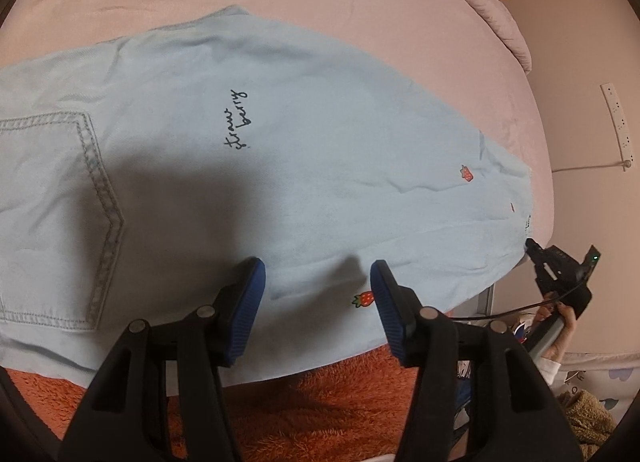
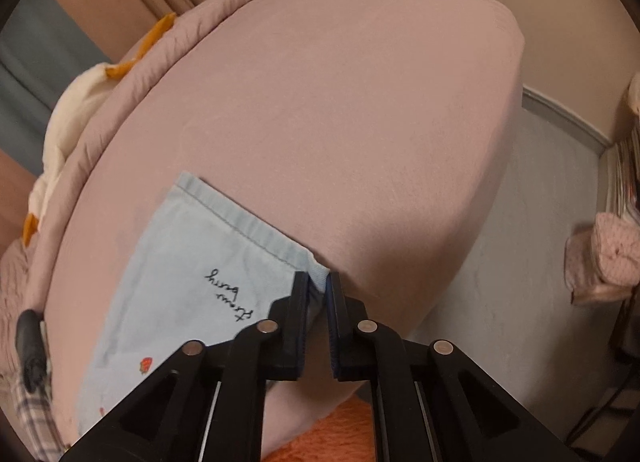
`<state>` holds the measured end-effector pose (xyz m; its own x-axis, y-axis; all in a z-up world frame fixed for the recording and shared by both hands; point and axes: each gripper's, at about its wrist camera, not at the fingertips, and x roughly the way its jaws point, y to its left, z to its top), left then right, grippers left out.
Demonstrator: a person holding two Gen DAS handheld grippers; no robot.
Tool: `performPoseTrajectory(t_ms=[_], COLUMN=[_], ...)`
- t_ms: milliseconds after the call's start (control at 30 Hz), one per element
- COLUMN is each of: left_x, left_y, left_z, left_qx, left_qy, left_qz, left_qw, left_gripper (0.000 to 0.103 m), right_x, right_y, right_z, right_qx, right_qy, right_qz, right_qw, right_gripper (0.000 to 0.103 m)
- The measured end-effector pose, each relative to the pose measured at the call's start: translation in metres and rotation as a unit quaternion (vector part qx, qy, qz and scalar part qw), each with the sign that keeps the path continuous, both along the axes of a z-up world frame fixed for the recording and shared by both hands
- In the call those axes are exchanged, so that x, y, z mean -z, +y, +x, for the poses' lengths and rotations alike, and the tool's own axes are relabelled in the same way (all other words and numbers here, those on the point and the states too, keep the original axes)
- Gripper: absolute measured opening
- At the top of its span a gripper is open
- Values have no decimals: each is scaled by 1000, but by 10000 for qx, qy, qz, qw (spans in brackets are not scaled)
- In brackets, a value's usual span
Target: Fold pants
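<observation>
Light blue pants (image 1: 280, 150) with small strawberry prints and the dark script "strawberry" lie flat across a pink bed (image 1: 280, 2). A stitched back pocket (image 1: 60, 202) shows at the left. My left gripper (image 1: 316, 274) hangs open just above the pants' near edge, nothing between its blue pads. In the right wrist view my right gripper (image 2: 319, 282) is shut on the corner of the pant leg hem (image 2: 248, 222). The left wrist view shows that right gripper (image 1: 534, 246) small at the far right, at the hem corner.
An orange fuzzy blanket (image 1: 320, 402) lies under the pants' near edge. A pink quilt (image 1: 500, 10) and a white-and-orange plush toy (image 2: 80, 102) sit at the head of the bed. A power strip (image 1: 618, 126) hangs on the wall. Grey floor (image 2: 520, 242) runs beside the bed.
</observation>
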<state>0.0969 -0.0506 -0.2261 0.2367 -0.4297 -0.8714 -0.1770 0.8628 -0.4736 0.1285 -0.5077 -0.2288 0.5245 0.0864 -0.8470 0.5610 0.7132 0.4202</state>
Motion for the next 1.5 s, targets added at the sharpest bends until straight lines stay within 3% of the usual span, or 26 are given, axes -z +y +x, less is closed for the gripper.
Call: performPoseTrajectory(t_ms=[67, 133, 200, 233, 300, 400, 433, 567, 700, 900, 1133, 1200, 1367, 1500], left_x=[1, 0, -1, -3, -11, -23, -23, -7, -2, 2, -1, -2, -1, -1], left_y=[2, 3, 3, 1, -4, -16, -22, -34, -36, -18, -15, -16, -23, -23], left_z=[-5, -5, -6, -5, -7, -9, -8, -2, 0, -1, -6, -7, -5, -4], left_qx=[-14, -1, 70, 114, 118, 379, 471, 535, 574, 223, 299, 273, 278, 292], left_qy=[8, 17, 43, 63, -34, -416, -450, -118, -88, 26, -48, -42, -60, -50], left_qz=[-29, -66, -17, 40, 61, -151, -121, -48, -24, -392, -310, -269, -204, -201], left_qw=[10000, 10000, 10000, 9999, 9999, 9983, 9978, 9985, 9983, 9990, 9991, 9993, 9994, 9994], left_gripper=[55, 57, 57, 57, 57, 71, 72, 71, 71, 71, 71, 71, 71, 70], right_x=[-4, -5, -6, -8, -9, -6, -4, 5, 4, 5, 10, 13, 16, 19], right_y=[-1, -3, -5, -4, -2, 8, 12, 23, 21, 13, 4, 2, 9, 6], right_z=[0, -2, -9, -14, -21, -25, -24, -15, -9, -3, -2, -3, -8, -8], right_qx=[4, 57, 169, 199, 163, -51, -154, -290, -185, -75, 81, 104, 3, 35], right_qy=[-25, -32, 0, -19, -145, -381, -435, -398, -485, -602, -967, -1086, -1327, -1391], right_qz=[20, 99, 43, -2, 90, 503, 622, 637, 514, 377, 691, 905, 1320, 1484], right_qw=[10000, 9999, 9998, 9998, 9997, 9980, 9970, 9968, 9973, 9975, 9929, 9899, 9823, 9791], right_gripper=[8, 16, 42, 45, 46, 46, 46, 46, 46, 46, 46, 38, 36, 26])
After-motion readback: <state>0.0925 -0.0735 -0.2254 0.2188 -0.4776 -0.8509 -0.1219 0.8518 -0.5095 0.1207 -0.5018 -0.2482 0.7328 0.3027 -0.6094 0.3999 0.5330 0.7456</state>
